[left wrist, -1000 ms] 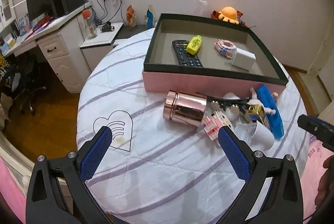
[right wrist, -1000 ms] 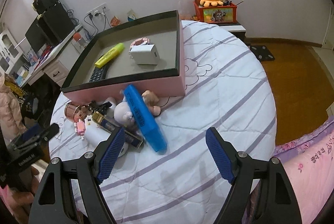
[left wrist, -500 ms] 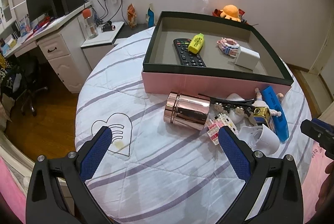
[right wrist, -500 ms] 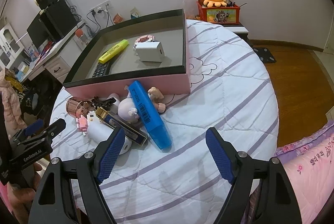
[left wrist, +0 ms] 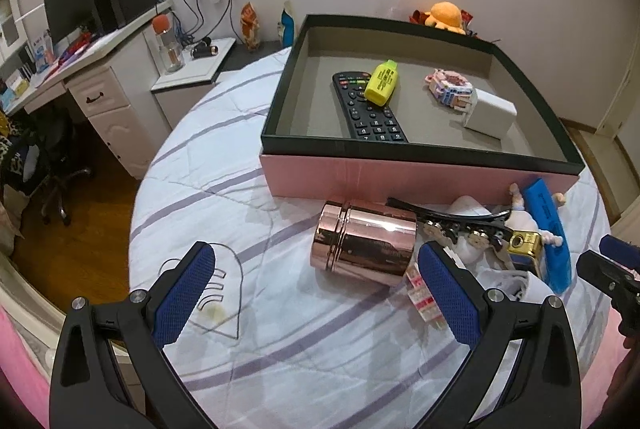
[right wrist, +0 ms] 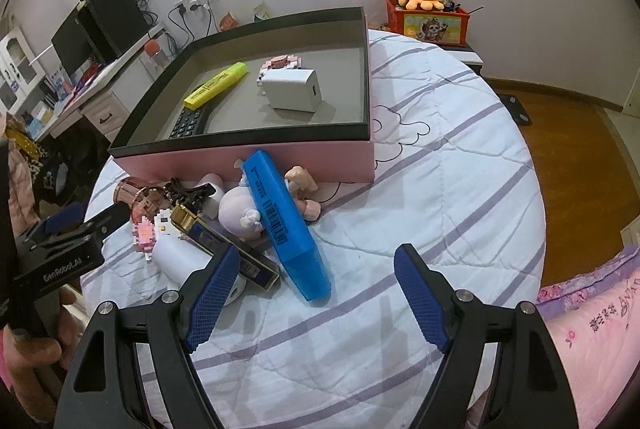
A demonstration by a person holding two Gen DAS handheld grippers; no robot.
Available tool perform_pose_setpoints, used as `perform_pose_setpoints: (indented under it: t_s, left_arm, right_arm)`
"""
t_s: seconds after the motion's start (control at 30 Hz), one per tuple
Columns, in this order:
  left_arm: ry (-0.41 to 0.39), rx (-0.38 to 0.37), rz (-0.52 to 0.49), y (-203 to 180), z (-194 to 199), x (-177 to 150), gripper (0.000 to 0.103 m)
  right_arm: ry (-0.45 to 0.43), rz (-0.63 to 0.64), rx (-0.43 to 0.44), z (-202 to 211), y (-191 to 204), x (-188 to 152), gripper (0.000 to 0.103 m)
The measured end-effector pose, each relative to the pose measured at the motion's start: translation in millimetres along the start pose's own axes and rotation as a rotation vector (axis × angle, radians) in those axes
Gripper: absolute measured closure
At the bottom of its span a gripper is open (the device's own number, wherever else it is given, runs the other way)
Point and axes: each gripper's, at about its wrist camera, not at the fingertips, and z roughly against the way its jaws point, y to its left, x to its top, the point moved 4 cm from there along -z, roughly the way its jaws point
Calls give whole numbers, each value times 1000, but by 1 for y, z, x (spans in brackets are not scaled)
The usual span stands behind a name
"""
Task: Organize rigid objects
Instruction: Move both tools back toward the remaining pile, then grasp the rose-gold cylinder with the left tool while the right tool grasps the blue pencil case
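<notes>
A pink box with a dark rim (left wrist: 400, 171) (right wrist: 256, 149) holds a remote (left wrist: 368, 109), a yellow highlighter (left wrist: 382, 81) (right wrist: 216, 85), a pink brick toy (left wrist: 450, 89) and a white charger (left wrist: 490, 113) (right wrist: 292, 89). In front of it lie a rose-gold tin (left wrist: 362, 243), a black hair clip (left wrist: 448, 215), a blue highlighter (right wrist: 286, 221) (left wrist: 548, 225), a pale figurine (right wrist: 240, 209) and a gold lighter (right wrist: 224, 245). My left gripper (left wrist: 316, 293) is open just short of the tin. My right gripper (right wrist: 316, 297) is open just short of the blue highlighter.
The round table wears a white striped cover (right wrist: 440, 197). A white desk with monitor and speakers (left wrist: 100, 41) stands at the left. An orange plush on a red box (right wrist: 424, 9) sits behind. Wooden floor (right wrist: 580, 149) lies to the right.
Both grippers have moved forward toward the pile in front of the box. Both stayed open. No object has moved.
</notes>
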Motion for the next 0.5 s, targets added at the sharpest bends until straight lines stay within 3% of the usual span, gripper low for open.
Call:
perform_pose_setpoints:
  t_s: [0.33,0.43,0.5]
  left_arm:
    - [39,-10,-25,-6,-27,2,1]
    - [45,-30,-20,-6,-31,2,3]
    - [56,-58,-18,-6,-34,1,13]
  right_arm:
    - [37,31,-17,-22,-2,6,22]
    - [56,59,-10,-30,1,7,24]
    - [62,78,-7,-32,3,6,27]
